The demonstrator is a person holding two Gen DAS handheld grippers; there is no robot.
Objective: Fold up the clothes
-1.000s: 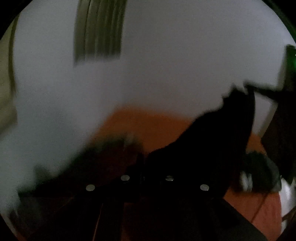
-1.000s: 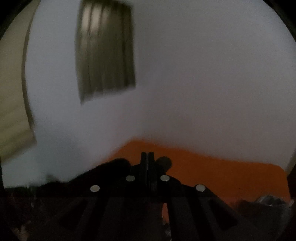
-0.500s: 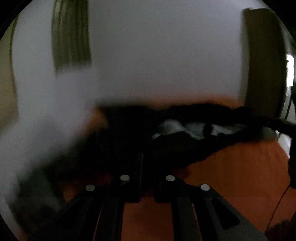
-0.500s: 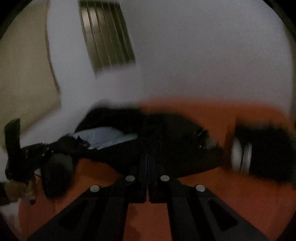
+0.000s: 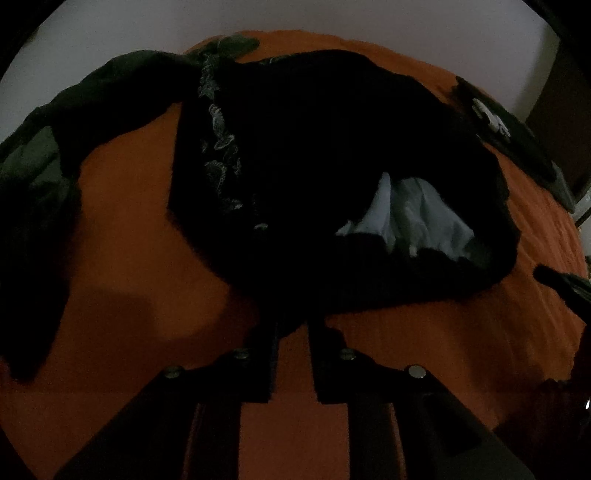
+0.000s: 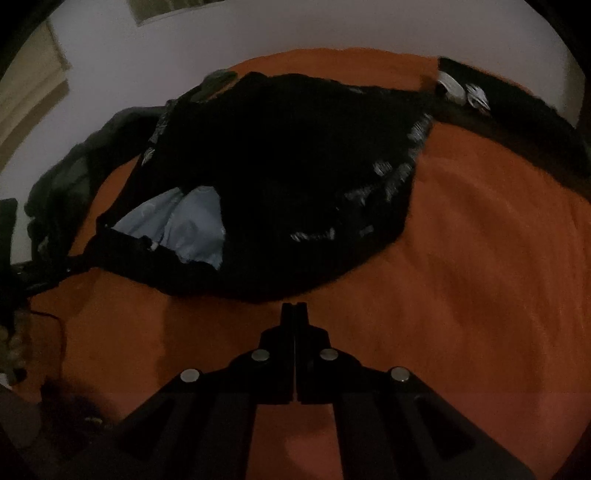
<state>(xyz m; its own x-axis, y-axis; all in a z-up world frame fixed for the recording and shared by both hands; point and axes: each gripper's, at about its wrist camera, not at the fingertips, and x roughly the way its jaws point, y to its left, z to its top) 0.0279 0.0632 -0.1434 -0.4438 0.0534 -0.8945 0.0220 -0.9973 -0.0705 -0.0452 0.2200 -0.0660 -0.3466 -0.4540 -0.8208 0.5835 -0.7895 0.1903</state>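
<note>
A: Where does the black garment [image 5: 332,155] lie?

B: Spread across the orange bed cover [image 5: 129,221], filling the upper middle of the left wrist view. In the right wrist view the same garment sits in the upper centre, its near hem just above the claw tips.

A: Anything inside it?

B: Its pale grey lining [image 5: 410,218] shows through an opening at the right of centre in the left view, and at the left of centre in the right view. Pale embroidery [image 5: 218,140] runs down its left edge in the left view.

A: The left claw [image 5: 291,328]?

B: Its jaws are parting. A dark tip of the garment's hem hangs down between the two fingers at the lower centre of the frame; the pads do not seem to press on it, though it is dim there.

A: And the right claw [image 6: 294,314]?

B: Clenched tight, finger against finger, with nothing between them. It hangs over bare orange cover, just short of the hem.

A: Other clothes?

B: A dark green garment [image 5: 48,158] trails along the left edge of the left view. Another dark piece with white markings [image 6: 465,92] lies at the upper right of the right view. A white wall [image 6: 295,29] stands behind the bed.

A: Any containers?

B: None that I can make out.
</note>
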